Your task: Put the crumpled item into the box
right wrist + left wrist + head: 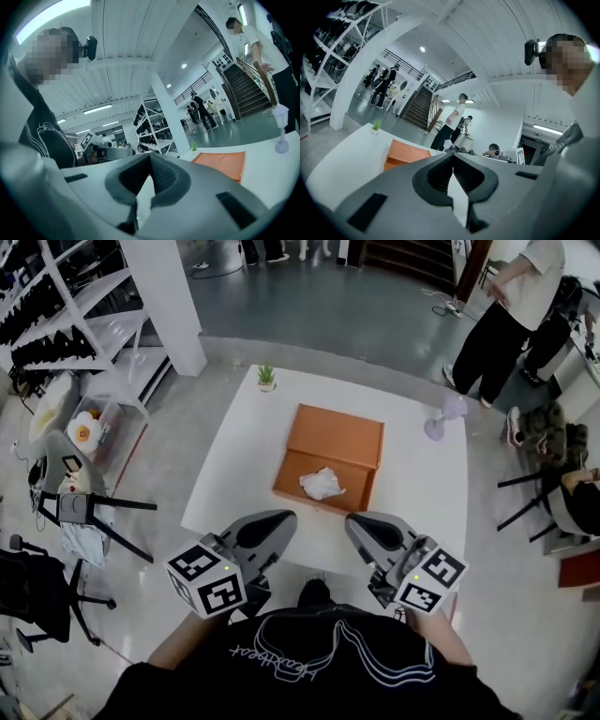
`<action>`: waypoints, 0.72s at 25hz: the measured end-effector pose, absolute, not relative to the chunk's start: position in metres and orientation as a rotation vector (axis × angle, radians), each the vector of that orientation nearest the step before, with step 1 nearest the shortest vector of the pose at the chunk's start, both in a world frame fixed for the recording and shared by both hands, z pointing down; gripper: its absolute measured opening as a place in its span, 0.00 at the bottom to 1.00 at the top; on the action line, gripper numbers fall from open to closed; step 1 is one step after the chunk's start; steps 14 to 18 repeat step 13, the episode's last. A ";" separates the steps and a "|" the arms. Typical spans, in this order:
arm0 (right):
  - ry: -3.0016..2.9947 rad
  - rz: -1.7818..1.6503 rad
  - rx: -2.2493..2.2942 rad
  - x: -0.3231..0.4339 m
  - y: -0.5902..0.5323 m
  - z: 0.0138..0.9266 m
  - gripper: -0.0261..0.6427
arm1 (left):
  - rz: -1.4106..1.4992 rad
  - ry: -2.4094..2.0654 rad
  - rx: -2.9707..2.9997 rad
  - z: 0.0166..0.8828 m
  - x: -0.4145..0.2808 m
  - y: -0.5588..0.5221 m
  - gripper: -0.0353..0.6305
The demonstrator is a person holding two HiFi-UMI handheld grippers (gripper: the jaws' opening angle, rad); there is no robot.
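An open orange box (314, 486) lies in the middle of the white table (225, 465), its lid (339, 435) folded back flat behind it. A crumpled white item (322, 484) rests inside the box. My left gripper (272, 519) and right gripper (361, 521) hover side by side at the table's near edge, short of the box, both shut and empty. In the left gripper view the jaws (453, 165) meet at their tips, with the box (405, 154) to the left. In the right gripper view the jaws (150, 163) are closed too, and the box lid (224, 162) shows to the right.
A small potted plant (266, 377) stands at the table's far left corner and a pale purple fan (448, 414) at the far right. A person (511, 315) stands beyond the table on the right. White shelving (75, 324) and chairs (70, 507) flank the left side.
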State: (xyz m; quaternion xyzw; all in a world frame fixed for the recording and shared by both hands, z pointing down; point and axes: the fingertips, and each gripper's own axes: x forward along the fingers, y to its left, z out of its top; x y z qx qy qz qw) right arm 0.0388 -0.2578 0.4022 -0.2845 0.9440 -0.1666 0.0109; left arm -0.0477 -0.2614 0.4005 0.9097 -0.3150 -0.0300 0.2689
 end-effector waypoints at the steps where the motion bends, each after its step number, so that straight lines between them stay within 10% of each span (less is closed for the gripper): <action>1: 2.949 -0.519 -0.890 0.039 -0.258 0.403 0.04 | -0.077 -0.847 2.452 0.401 -0.047 -0.262 0.06; 18: 3.023 -0.498 -0.932 0.054 -0.267 0.419 0.04 | -0.042 -0.815 2.446 0.412 -0.026 -0.274 0.06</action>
